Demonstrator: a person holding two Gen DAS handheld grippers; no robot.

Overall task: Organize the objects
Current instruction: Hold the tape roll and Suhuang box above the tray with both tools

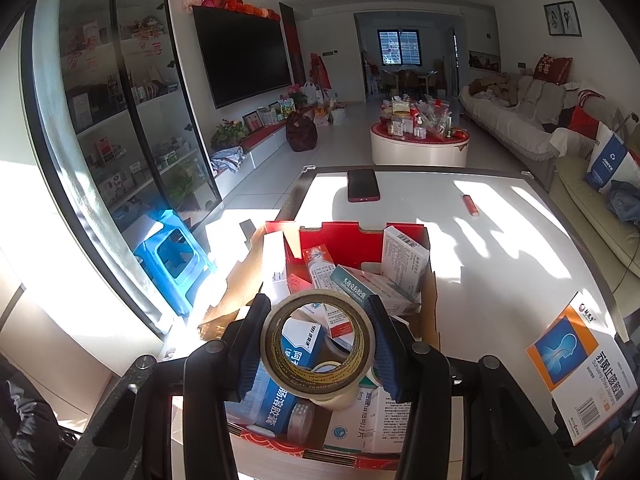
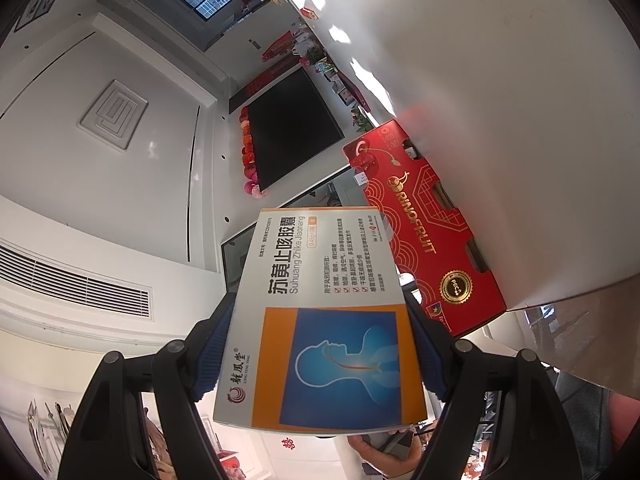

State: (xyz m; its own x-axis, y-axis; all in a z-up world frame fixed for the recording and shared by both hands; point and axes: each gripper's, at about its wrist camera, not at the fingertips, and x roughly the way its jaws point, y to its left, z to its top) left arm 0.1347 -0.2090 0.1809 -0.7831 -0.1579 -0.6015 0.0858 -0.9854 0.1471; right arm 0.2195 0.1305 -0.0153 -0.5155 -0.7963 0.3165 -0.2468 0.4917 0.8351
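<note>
While held over the box: lower gently, release into a free gap.
Left gripper (image 1: 320, 344): pinching tape roll (image 1: 318, 346), hole facing the camera, above red box (image 1: 332, 236).
Right gripper (image 2: 320, 356): pinching medicine carton (image 2: 320, 332), long axis along fingers, probably beside the box.

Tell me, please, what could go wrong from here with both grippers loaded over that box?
The tape roll, pinched by the left gripper only at its rim, may swivel or slip. The red box is already heaped with cartons, so it may bounce out. The medicine box in the right gripper is tilted and could slide.
</note>
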